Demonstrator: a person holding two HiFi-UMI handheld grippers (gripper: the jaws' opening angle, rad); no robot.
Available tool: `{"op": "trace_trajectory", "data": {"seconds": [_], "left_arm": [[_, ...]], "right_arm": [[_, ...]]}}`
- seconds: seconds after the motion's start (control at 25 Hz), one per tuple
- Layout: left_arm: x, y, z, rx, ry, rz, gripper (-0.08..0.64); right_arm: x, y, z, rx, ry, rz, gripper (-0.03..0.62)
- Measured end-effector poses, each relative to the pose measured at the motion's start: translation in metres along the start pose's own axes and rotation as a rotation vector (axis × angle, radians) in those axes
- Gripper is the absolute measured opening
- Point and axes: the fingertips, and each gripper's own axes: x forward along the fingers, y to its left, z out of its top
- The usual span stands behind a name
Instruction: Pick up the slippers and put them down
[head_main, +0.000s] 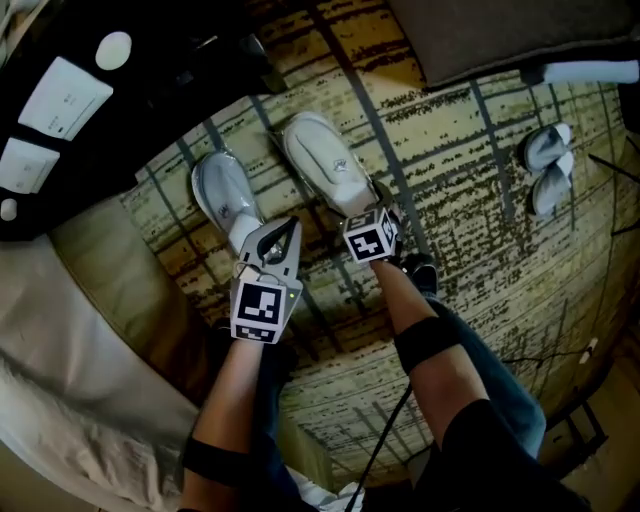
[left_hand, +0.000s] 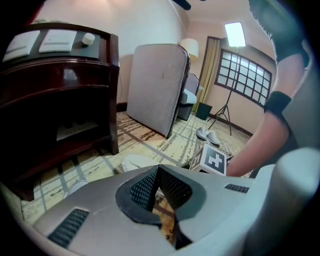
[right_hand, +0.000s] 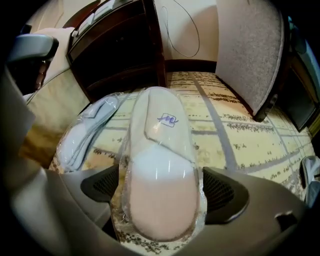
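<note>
white slippers (right_hand: 161, 200) — in clear plastic wrap (right_hand: 107, 103)

No legible words, numbers or brand names anywhere. Small blue scribbled logo (right_hand: 168, 119) on the upper of the wrapped slipper (right_hand: 160, 165), too loose to read as letters; a mere speck in the head view. Black-and-white square marker (head_main: 258, 303) at lower left of the head view, second marker (head_main: 366, 242) just to its right: coded blocks only, no characters. Faint grey print on two white cards (head_main: 65, 97) atop the dark cabinet (head_main: 160, 60), too small to read.
</note>
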Motion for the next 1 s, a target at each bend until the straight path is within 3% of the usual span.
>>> {"op": "trace_trajectory", "data": {"seconds": [0.16,0.32,0.56,0.68,1.0], "left_arm": [[0.004,-0.002,-0.005,0.022,-0.001,-0.021,0.002],[0.002,0.003,-0.007,0.022,-0.005,-0.019,0.002],[-0.002,0.009,-0.014,0.0,-0.002,-0.003,0.002],[-0.004,0.011,-0.019,-0.012,0.0,0.004,0.002],[-0.015,0.016,-0.021,-0.041,-0.01,0.031,0.002]], "right_arm": [[0.013,0.002,-0.009,0.036,0.006,0.002,0.552],[0.014,0.008,-0.007,0.022,-0.003,0.03,0.458],[0.001,0.009,0.001,0.025,-0.053,0.041,0.402],[-0.006,0.009,0.006,0.033,-0.078,0.049,0.322],[-0.029,0.018,0.01,0.056,-0.104,0.075,0.296]]}}
